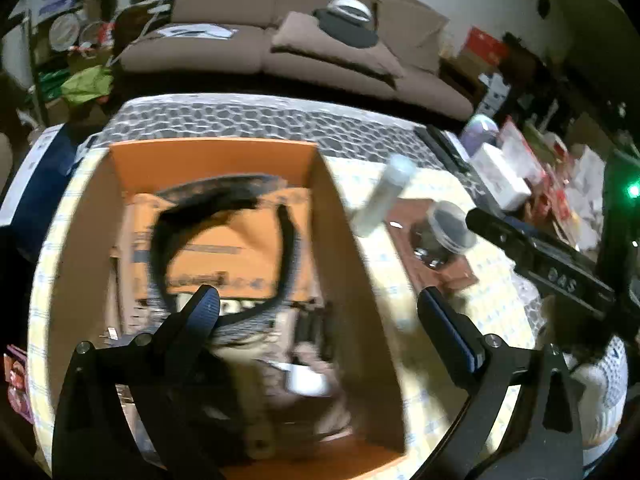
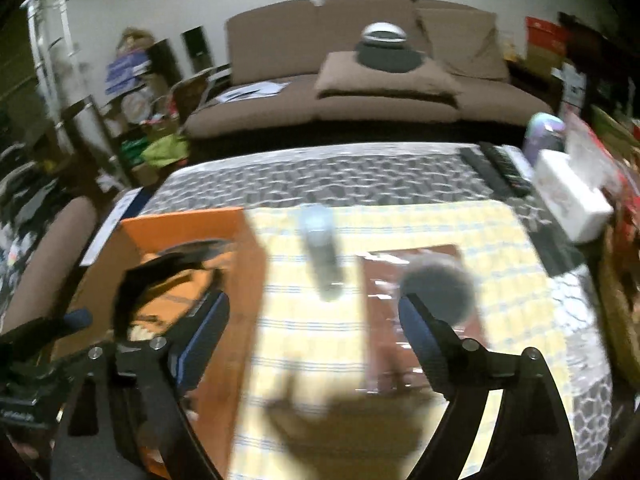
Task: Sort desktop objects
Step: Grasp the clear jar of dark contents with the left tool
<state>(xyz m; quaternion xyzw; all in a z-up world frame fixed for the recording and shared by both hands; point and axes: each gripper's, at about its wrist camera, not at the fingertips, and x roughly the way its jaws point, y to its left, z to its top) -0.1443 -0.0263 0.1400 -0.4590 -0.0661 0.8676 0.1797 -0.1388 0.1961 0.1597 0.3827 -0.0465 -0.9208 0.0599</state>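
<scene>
Both tongs are spread wide holding nothing, the left gripper [image 1: 318, 306] over the orange box [image 1: 212, 156] with a black headband [image 1: 220, 240] and blurry clutter inside, the right gripper [image 2: 314, 312] beside that box, near a smeared tube [image 2: 322, 258] and dark-lidded jar [image 2: 438, 294].

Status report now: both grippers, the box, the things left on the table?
Left gripper open above cardboard box. Right gripper open, empty. Tube, jar outside box.
</scene>
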